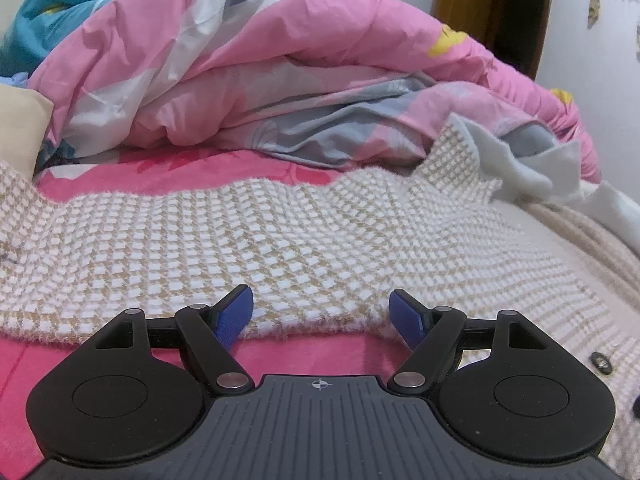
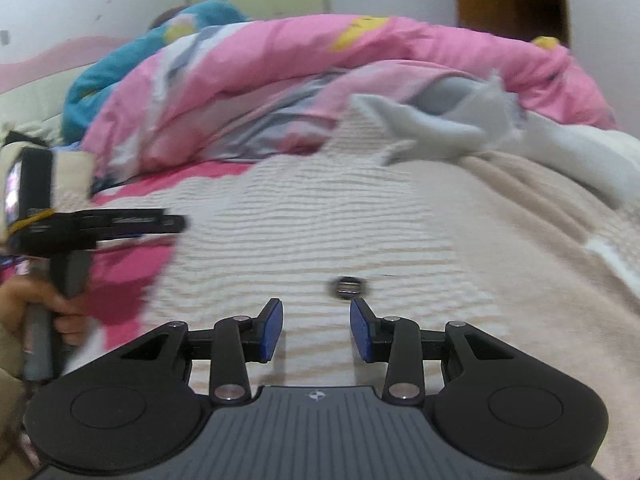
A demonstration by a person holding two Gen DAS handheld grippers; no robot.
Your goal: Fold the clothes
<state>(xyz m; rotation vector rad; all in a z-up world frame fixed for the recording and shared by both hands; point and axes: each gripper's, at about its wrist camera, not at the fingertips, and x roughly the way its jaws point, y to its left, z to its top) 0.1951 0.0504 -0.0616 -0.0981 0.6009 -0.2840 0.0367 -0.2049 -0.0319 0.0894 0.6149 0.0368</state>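
A: Now, item one: garment (image 1: 248,240), checked knit, fuzzy, spread flat on the bed (image 1: 132,176) below the quilt (image 1: 280,60). Handling?

B: Soft, light, limp, likely. Take the near hem, or a corner.

A: Claws?

B: Left claw (image 1: 321,316) wide, empty, at the hem. Right claw (image 2: 316,330) narrower, empty, over the cloth.

A: Views?

B: Right view alone shows a button (image 2: 349,286) and the hand (image 2: 48,312) holding the left tool; left shows the weave sharply.

Fuzzy woven checked garment (image 1: 240,240); smooth cotton-like quilt (image 1: 280,60); matt wooden door frame (image 1: 460,4).
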